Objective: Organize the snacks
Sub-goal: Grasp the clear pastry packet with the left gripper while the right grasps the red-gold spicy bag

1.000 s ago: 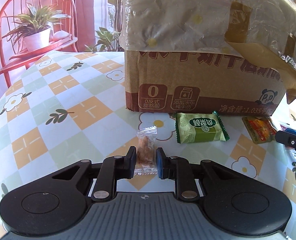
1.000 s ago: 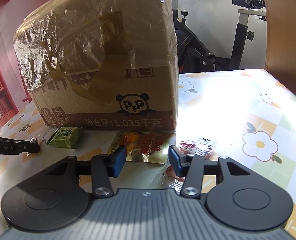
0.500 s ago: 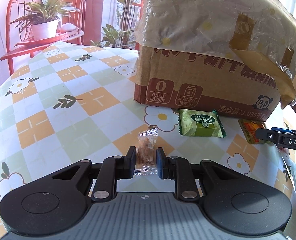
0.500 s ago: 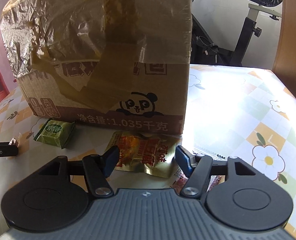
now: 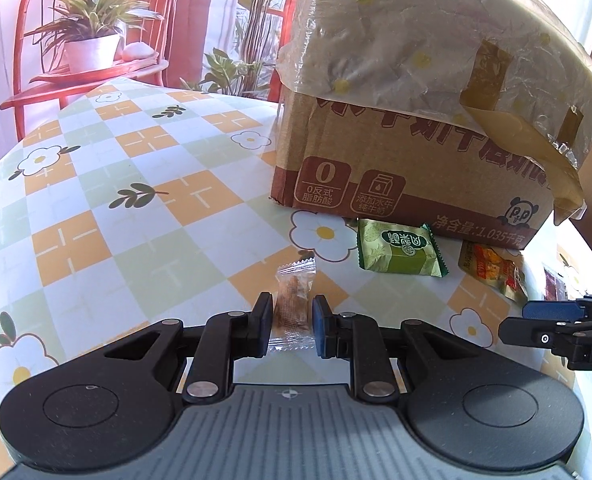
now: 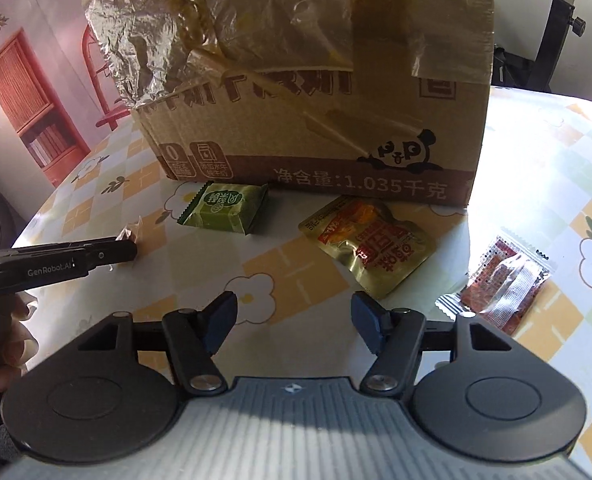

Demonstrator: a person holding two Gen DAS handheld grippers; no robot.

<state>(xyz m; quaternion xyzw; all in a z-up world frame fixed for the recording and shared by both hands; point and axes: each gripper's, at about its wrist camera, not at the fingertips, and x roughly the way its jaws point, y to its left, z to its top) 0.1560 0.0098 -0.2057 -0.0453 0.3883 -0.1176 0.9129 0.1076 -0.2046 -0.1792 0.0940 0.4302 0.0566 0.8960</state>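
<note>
My left gripper [image 5: 293, 320] is shut on a small clear-wrapped brown snack [image 5: 296, 280], low over the flowered tablecloth [image 5: 135, 220]. A green packet [image 5: 396, 250] and a gold-and-red packet [image 5: 492, 266] lie against the foot of the taped cardboard box [image 5: 396, 168]. In the right wrist view the green packet [image 6: 223, 210], the gold packet [image 6: 370, 246] and a clear red packet [image 6: 504, 284] lie ahead of my right gripper [image 6: 293, 316]. Its jaws are closing with nothing between them. The left gripper [image 6: 123, 246] shows at the left.
The box [image 6: 316, 120] fills the middle of the table and hides what is behind it. A red chair with a potted plant [image 5: 87, 44] stands beyond the far left edge. A red shelf [image 6: 27, 112] and an exercise bike [image 6: 556, 20] stand off the table. A person's hand [image 6: 3, 344] grips the left handle.
My right gripper drew back and swung left, so the gold packet now lies ahead of it, and its jaws stand wider than a second ago. The left gripper keeps hold of the brown snack.
</note>
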